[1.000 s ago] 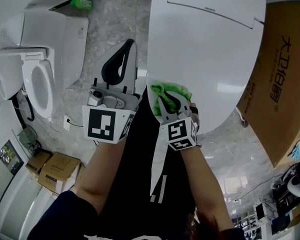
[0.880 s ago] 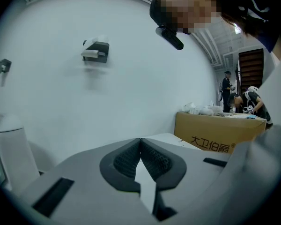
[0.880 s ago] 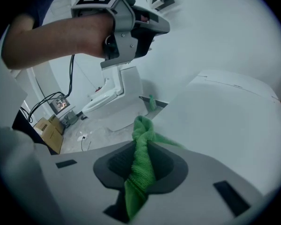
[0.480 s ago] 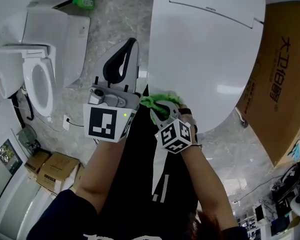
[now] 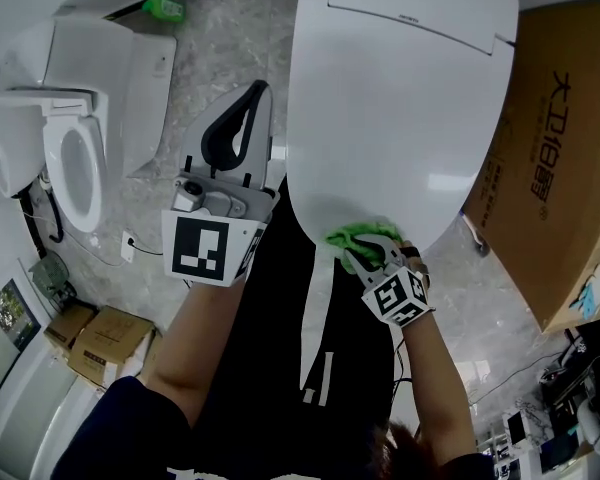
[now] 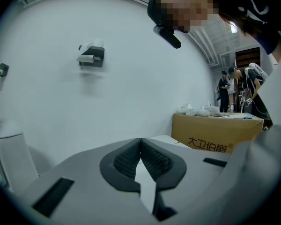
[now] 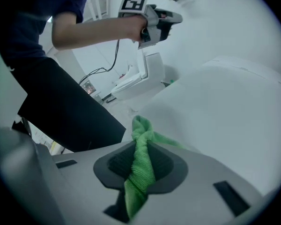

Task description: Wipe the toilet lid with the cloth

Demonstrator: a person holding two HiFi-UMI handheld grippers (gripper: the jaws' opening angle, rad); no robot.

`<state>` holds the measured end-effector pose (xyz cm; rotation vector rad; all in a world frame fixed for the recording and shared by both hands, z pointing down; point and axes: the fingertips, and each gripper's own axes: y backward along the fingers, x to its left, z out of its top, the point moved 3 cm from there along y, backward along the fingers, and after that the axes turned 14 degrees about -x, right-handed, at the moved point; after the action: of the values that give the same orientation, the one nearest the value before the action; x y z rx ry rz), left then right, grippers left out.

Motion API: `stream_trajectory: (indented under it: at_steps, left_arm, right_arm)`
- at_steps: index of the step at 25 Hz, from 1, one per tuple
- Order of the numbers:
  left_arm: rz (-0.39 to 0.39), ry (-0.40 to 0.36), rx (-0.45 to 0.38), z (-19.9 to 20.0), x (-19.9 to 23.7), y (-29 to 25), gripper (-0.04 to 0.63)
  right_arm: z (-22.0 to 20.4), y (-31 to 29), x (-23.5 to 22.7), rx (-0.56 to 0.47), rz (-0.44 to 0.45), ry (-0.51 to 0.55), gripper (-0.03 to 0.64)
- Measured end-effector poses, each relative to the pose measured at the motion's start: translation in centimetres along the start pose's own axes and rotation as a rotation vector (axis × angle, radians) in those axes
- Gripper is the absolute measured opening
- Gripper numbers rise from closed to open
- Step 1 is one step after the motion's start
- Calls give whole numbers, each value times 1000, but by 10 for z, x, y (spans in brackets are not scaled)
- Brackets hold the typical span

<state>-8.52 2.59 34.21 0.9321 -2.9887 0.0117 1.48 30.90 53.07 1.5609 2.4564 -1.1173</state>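
At near rim of glossy white plastic toilet lid [image 5: 400,118]: green microfibre cloth [image 5: 355,235] pinched in right gripper [image 5: 368,253], laid against surface, likely for wiping contact. Left gripper [image 5: 258,96] closed, empty, parked aside, clear of stroke.

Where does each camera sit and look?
Head view: on the person's head, looking down at the toilet lid; arms, left gripper, right gripper show.
Left gripper view: on that gripper, facing a white wall and cardboard box; its shut jaws show.
Right gripper view: on that gripper, facing the lid; jaws shut on the green cloth, the person's left arm.
Shared: head and right gripper views both show cloth, lid, left gripper.
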Motion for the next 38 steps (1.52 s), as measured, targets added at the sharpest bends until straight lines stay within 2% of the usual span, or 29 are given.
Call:
stream_trajectory:
  at_steps: [6, 8, 10, 11, 14, 17, 24, 28, 32, 35, 38]
  left_arm:
    - [1, 3, -30, 18, -13, -7, 18]
    - [-4, 6, -42, 30, -19, -8, 18]
    - [-20, 3, -50, 46, -27, -7, 18]
    - [-27, 1, -52, 54, -30, -6, 18]
    - [-39, -2, -60, 81, -36, -5, 18]
    - [-21, -11, -66, 112, -36, -5, 18]
    - [1, -40, -136, 209, -36, -13, 18]
    - [-17, -97, -105, 254, -29, -9, 18]
    - [-2, -64, -201, 316, -34, -16, 18]
    - [-33, -57, -210, 354, -42, -15, 18]
    - [-63, -67, -216, 387, -50, -10, 18]
  right_arm:
    - [-32, 66, -37, 12, -150, -94, 78]
    - [-38, 87, -51, 50, -240, -128, 78]
    - [-38, 110, -65, 61, -353, -208, 78]
    - [-34, 122, -71, 31, -405, -271, 79]
    - [-3, 159, -90, -143, -529, -431, 78]
    - [44, 190, -104, -310, -607, -449, 79]
    - [190, 268, -106, -610, -672, -345, 79]
    - [272, 301, -91, -661, -701, -148, 80]
    - [349, 345, -76, -757, -757, 15, 80]
    - [404, 376, -55, -787, -789, 150, 80]
    - [450, 407, -34, -869, -813, 204, 80]
